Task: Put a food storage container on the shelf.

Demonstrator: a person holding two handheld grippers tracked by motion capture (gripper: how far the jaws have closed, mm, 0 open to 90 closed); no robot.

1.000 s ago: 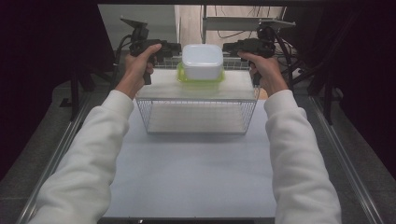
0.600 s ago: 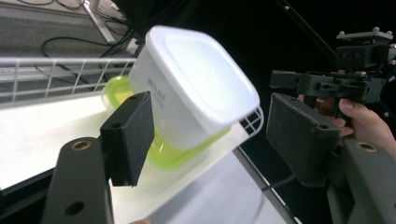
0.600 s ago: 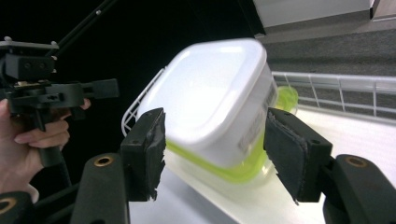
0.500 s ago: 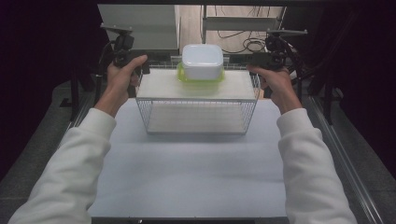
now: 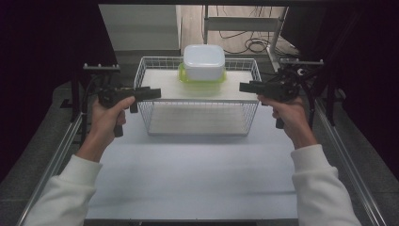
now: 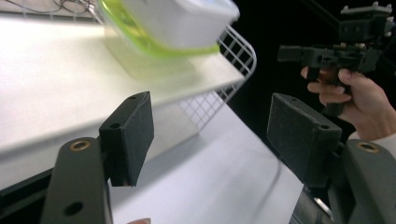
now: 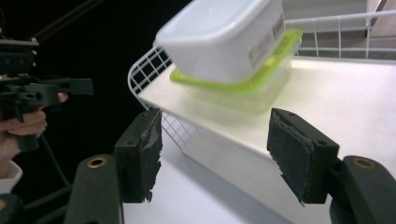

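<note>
**Two open grippers waiting beside one wire basket**

The left gripper (image 5: 153, 92) is hovering just beside the left edge of the basket, and its two jaws are standing wide apart with nothing between them. The right gripper (image 5: 244, 86) is hovering at the right edge in the same way, jaws also wide and holding nothing. Each one is being held by one hand, the left hand (image 5: 107, 118) and the right hand (image 5: 291, 112).

Between the two grippers one white wire basket (image 5: 155, 120) is standing on the white desk (image 5: 188, 174). One white board (image 5: 160, 84) is lying across the top of the basket. On its far part two containers are sitting as a stack: one white container (image 5: 203, 61) is resting on one clear container with a green lid (image 5: 201, 81).
</note>
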